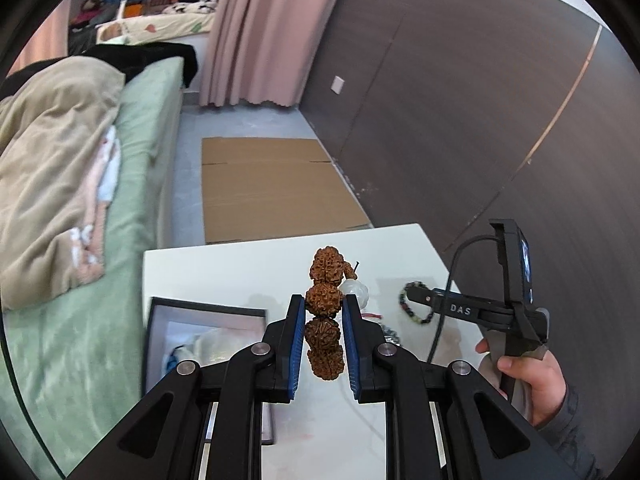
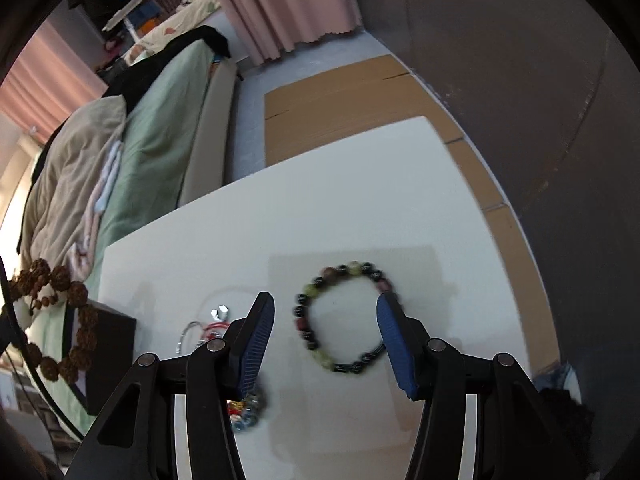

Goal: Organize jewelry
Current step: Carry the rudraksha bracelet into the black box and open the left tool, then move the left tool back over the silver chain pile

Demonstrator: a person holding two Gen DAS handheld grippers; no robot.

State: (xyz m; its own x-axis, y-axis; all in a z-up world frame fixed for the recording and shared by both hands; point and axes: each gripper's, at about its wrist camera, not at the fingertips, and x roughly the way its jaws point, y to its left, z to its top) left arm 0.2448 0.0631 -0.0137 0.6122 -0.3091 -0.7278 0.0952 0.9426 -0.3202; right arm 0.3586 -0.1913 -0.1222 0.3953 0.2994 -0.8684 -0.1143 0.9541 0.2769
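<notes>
Right now your left tool (image 1: pixel 323 318) is clamped on the brown seed bracelet (image 1: pixel 325 312) at frame centre, lifted for boxing, while your right tool (image 2: pixel 326 338), spread apart, straddles the multicoloured bead bracelet (image 2: pixel 340 316) on the bench (image 2: pixel 320 208), lower centre, presumably to grab next.

A flattened cardboard sheet (image 1: pixel 264 188) is lying on the grey floor (image 1: pixel 188 160) beside a bed (image 1: pixel 136 184) — a beige blanket (image 1: pixel 52 168) is bunching on its green cover. Pink curtains (image 1: pixel 272 28) are hanging beside a dark wall (image 1: pixel 460 100).
</notes>
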